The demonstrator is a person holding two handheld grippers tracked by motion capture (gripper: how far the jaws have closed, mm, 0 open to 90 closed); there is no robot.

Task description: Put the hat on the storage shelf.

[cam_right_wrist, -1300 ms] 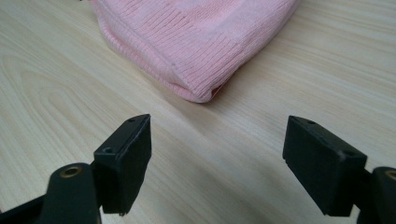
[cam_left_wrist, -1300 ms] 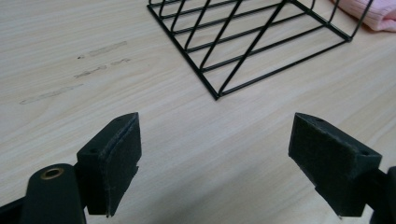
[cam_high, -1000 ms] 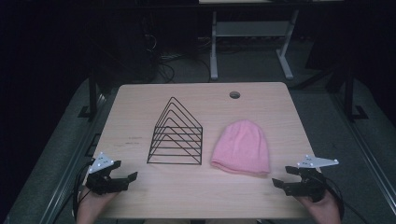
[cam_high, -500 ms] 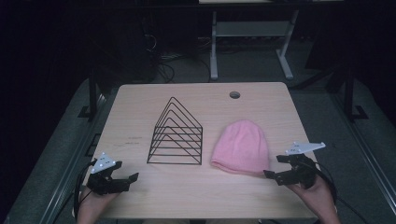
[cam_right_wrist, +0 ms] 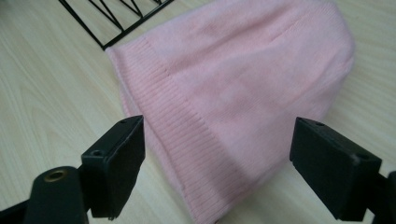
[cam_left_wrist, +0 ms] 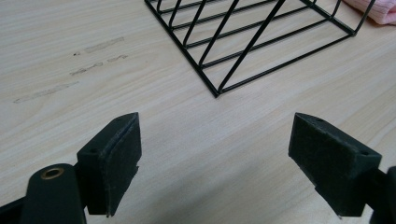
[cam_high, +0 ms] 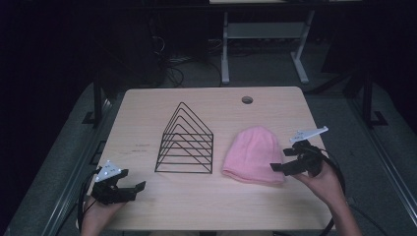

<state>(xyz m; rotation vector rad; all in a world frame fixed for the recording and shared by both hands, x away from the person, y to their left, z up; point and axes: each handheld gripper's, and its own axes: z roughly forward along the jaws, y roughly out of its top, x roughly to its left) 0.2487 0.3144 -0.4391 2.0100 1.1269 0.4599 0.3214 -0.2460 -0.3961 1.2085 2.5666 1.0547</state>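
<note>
We were at the very start: the right tool [cam_high: 281, 164] hung just beside the ribbed hem of the pink hat [cam_high: 253, 155], jaws spread wide, gripping nothing. The hat lay flat on the counter [cam_high: 147, 113], near-right of centre, just right of the black wire rack [cam_high: 186, 142] and apart from it as far as we could tell. The left tool [cam_high: 132, 187] sat low at the near-left corner of the counter, jaws equally wide and empty, well apart from the hat. Nothing was lifted or moved yet; our read was that the grab on the hem and whatever follows with the rack were all still to do. The right gripper view gave us what the high view couldn't: the hem's ribbing and the hat [cam_right_wrist: 238, 93] framed between the two black pads [cam_right_wrist: 119, 163], with the rack's corner [cam_right_wrist: 112, 23] at the top edge. The left gripper view showed the rack's [cam_left_wrist: 261, 42] near base corner, faint scuff marks [cam_left_wrist: 70, 70] on the counter, and a sliver of pink at the top right. The high view alone gave the overall layout, the round hole [cam_high: 247, 100] at the far edge, and the hands.
</note>
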